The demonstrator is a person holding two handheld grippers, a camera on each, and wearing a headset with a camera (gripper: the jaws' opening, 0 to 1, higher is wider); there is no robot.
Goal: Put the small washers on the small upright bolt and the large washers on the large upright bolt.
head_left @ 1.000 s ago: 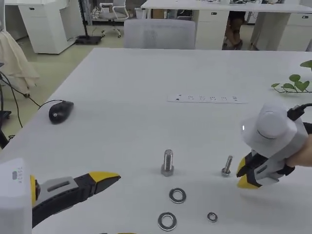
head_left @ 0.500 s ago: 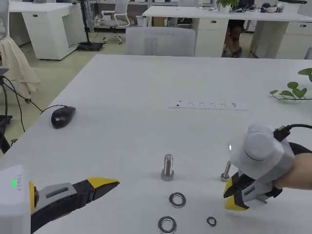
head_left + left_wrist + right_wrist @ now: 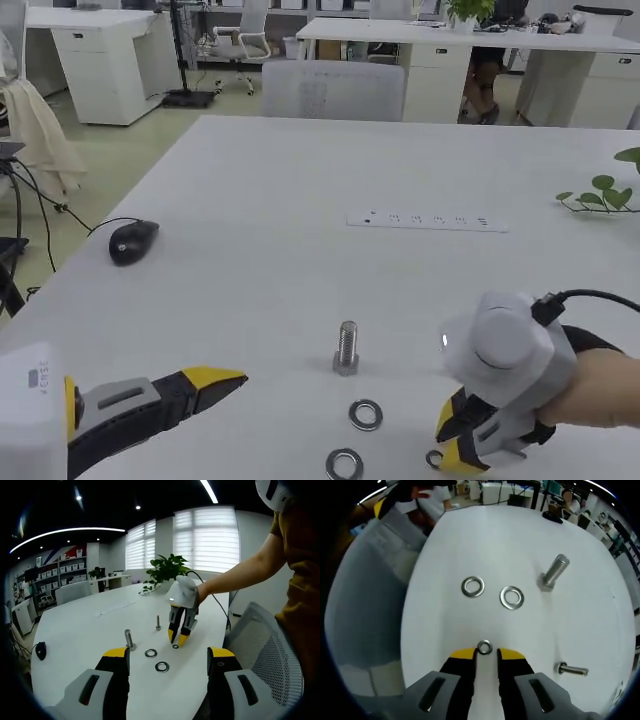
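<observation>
Small washer (image 3: 484,647) lies flat on the table (image 3: 520,540) at the narrowly parted jaw tips of the right gripper (image 3: 487,656), which has dropped from beside the small bolt (image 3: 572,669), so a pinch looks next; the left gripper (image 3: 168,655) gapes wide.

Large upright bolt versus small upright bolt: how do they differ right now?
The large bolt is thicker and taller than the thin small bolt. The large bolt stands beside the two large washers; the small bolt stands off to the side, nearer the right tool. Both are silvery, stand head-down on the white table, and carry no washer yet.
</observation>
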